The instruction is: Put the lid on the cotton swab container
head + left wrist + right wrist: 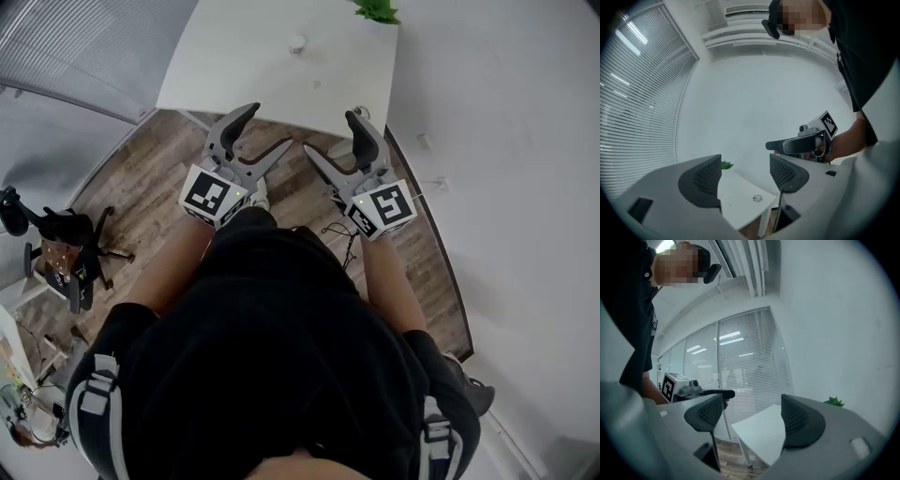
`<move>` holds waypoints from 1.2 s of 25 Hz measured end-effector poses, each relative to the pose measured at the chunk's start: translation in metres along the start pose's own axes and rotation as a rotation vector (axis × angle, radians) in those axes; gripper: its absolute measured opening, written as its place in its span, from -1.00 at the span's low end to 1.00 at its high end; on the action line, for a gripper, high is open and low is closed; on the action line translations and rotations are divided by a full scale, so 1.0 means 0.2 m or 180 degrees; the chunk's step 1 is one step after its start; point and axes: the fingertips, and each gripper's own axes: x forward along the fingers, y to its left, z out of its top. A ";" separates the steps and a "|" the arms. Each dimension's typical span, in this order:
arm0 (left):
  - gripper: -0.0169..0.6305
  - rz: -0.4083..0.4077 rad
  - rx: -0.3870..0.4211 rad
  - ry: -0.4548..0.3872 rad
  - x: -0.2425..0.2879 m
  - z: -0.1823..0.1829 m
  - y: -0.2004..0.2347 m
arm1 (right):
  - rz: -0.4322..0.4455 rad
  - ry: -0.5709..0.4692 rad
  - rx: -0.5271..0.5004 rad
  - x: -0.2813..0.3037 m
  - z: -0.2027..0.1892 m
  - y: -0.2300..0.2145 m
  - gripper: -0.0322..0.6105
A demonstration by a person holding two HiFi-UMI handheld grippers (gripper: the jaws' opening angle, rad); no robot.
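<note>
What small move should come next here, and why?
Probably step closer to the white table: the left gripper and right gripper are both open, empty and held over the floor short of it, and a small round object sits further in on its top.

The head view looks steeply down past the person's torso onto the left tongs, the right tongs and the white counter beyond. Each gripper view sits low, looking out between its own jaws — the left toward the bare wall, the right toward the blinds. All three share the counter and its plant.
</note>
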 end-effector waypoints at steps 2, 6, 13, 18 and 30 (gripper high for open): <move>0.01 -0.0038 -0.0015 -0.0010 0.05 0.00 0.08 | -0.0053 0.0006 0.0031 0.07 0.01 -0.05 0.31; 0.01 -0.0124 -0.0051 -0.0001 0.12 -0.01 0.23 | -0.0143 0.0051 0.0070 0.22 0.01 -0.13 0.31; 0.01 -0.0224 -0.0126 -0.0010 0.21 -0.04 0.51 | -0.0243 0.0163 0.0085 0.48 -0.02 -0.22 0.31; 0.01 -0.0322 -0.0160 0.0008 0.24 -0.05 0.62 | -0.0318 0.0174 0.0153 0.60 -0.05 -0.24 0.31; 0.01 -0.0286 -0.0252 0.0121 0.41 -0.13 0.82 | -0.0300 0.0281 0.0255 0.79 -0.11 -0.44 0.31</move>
